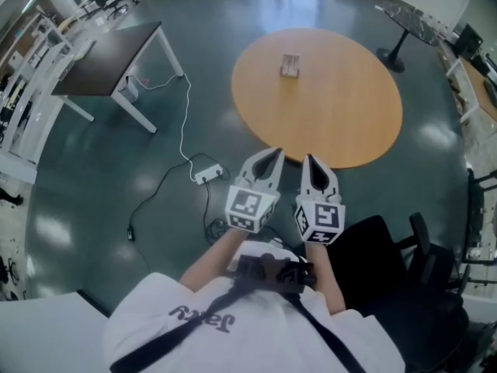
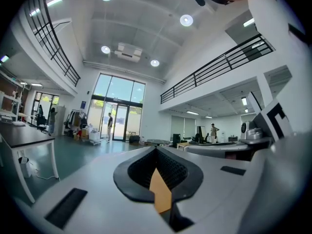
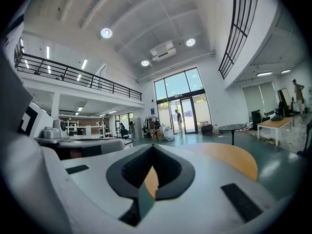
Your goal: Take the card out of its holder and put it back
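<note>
The left gripper (image 1: 273, 155) and right gripper (image 1: 311, 162) are both shut tight and empty, probably because the small pale card holder (image 1: 290, 65) stands far ahead of them on the round brown wooden table (image 1: 342, 130).

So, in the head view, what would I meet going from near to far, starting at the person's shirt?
The person's white shirt → left gripper and right gripper, side by side, both shut → round wooden table → card holder standing on it.
</note>
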The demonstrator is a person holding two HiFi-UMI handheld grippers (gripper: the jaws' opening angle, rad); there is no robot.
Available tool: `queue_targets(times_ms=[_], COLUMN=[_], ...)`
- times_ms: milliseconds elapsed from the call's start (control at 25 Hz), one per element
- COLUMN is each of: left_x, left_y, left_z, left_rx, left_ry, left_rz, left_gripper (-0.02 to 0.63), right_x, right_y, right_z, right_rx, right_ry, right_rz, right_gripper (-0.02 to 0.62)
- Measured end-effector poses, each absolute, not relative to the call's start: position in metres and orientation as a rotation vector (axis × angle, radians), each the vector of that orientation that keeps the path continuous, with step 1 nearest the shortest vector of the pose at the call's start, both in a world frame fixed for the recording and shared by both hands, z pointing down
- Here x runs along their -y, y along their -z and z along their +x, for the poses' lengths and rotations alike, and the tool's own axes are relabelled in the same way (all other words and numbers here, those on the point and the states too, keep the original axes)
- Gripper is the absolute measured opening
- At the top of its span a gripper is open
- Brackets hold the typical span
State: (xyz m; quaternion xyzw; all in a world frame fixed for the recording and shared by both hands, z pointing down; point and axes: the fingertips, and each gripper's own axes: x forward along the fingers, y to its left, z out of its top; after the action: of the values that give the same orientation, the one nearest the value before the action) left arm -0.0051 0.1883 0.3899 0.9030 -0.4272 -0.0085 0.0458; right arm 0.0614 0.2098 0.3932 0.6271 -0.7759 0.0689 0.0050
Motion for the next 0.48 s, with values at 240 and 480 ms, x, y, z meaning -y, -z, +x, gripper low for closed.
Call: queue_targets(times_ms=[240,480], left_x=[-0.143,-0.05], left_y=[-0.401,-0.385], left_z=[0.002,0.0], left_rx=[1.26,1.232], left_ry=[0.027,0.115], left_rz=[2.753,2.756], left_gripper=[0.012,0.012], right_x=[-0.167,-0.09], right_y=[-0.403,-0.388], right_z=[0.071,0.074], right_rx=[2.375,2.361], right_ry=[-0.225,-0.181], right_rz=[1.995,2.03], right_gripper=[0.023,0.021])
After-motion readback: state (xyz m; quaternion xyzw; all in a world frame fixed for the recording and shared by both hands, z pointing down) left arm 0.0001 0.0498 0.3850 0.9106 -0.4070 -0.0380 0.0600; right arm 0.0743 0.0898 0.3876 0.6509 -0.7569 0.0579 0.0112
